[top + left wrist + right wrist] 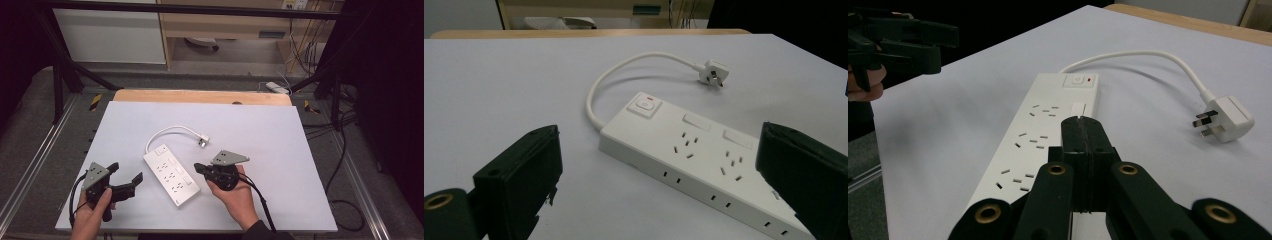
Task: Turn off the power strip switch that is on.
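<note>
A white power strip (171, 175) lies at an angle on the white table top (285, 150). Its short cable loops round the far end to a white plug (203, 140). To the left of the strip, my left gripper (126, 172) is open, and the strip (694, 150) lies ahead between its wide black jaws. My right gripper (197, 167) is shut with nothing in it. Its joined tips (1082, 125) hover over the strip (1038, 125) close to a small white switch (1078, 108). Whether they touch it I cannot tell. The plug (1229, 119) lies to the right.
A wooden table edge (200, 96) runs along the far side. Black frame bars stand around the table, and cables (345, 200) trail on the floor at the right. A white adapter (276, 87) lies on the floor beyond the table.
</note>
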`<state>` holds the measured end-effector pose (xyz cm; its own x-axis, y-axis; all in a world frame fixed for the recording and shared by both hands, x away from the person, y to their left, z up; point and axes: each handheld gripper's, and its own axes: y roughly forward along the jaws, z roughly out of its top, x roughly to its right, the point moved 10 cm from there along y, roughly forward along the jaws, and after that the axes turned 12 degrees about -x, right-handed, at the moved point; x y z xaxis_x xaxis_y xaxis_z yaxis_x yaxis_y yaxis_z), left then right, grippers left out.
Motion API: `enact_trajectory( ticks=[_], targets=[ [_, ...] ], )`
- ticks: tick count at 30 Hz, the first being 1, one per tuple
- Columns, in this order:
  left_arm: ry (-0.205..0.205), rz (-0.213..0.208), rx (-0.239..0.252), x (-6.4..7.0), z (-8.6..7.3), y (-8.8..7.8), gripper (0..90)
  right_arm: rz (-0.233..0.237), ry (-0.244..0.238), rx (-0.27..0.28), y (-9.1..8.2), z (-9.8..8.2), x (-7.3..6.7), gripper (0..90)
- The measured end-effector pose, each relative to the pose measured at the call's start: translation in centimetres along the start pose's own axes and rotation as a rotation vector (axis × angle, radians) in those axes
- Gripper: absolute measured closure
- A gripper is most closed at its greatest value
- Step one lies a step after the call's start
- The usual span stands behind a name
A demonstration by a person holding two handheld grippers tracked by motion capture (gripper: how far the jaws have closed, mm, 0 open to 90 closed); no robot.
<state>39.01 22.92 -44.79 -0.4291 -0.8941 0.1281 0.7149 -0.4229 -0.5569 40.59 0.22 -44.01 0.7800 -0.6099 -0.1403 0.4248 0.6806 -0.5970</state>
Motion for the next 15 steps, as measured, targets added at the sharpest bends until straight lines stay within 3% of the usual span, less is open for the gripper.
enact_trajectory(
  ticks=[15],
  targets=[
    [0.003, 0.005, -0.002, 0.0, 0.0, 0.0, 4.6, 0.015, 0.013, -0.019, 0.6, -1.7, -0.5, 90.0]
  ],
)
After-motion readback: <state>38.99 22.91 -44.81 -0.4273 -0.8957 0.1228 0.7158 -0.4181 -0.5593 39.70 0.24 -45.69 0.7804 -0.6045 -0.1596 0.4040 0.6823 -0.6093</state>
